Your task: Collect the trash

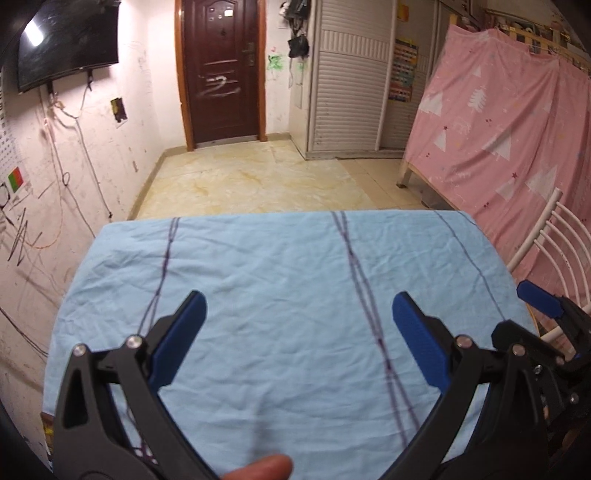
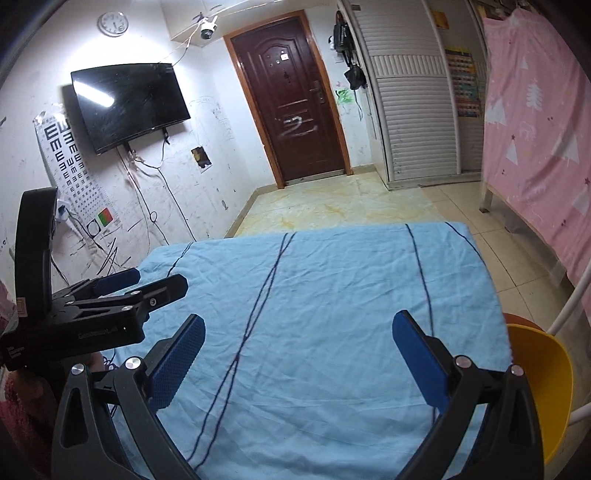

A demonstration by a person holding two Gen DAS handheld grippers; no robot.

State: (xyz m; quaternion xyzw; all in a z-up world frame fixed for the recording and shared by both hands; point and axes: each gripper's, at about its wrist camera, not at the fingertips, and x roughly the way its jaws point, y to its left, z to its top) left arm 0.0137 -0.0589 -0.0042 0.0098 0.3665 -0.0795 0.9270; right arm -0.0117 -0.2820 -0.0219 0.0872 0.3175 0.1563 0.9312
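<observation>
Grippers both over the table, nothing in either. My left gripper (image 1: 299,306) has fingers spread wide, blue pads (image 1: 177,339) apart w/ only wrinkled cloth between them. My right gripper (image 2: 297,325) same: fingers wide, blue pad (image 2: 419,358) facing inward, nothing between. In left wrist view the right gripper shows at far right edge, just beside mine; in right wrist view the left gripper shows at left, body black w/ a blue tip, slightly higher than the cloth.

Light blue cloth (image 1: 280,280) covers the table, creased all over, w/ thin dark lines (image 2: 255,321) running front to back. Trash: can't find any on the cloth or floor in either view, so can't tell where it is.

A fingertip (image 1: 258,469) pokes in at bottom of left wrist view, blurred.

Bkgd: tiled floor (image 1: 251,181) beyond the table's far edge, dark brown door (image 2: 291,103) straight ahead w/ white scribble on it. TV (image 2: 129,103) mounted on left wall, eye chart (image 2: 70,147) beside it, wall clock (image 2: 113,23) above. Wall heavily scribbled, cables hanging under the TV. Pink patterned sheet (image 1: 502,133) hangs at right. White slatted cabinet (image 2: 413,107) right of the door. Yellow chair (image 2: 543,387) near the table's right edge, white metal frame (image 1: 546,243) beside it.
</observation>
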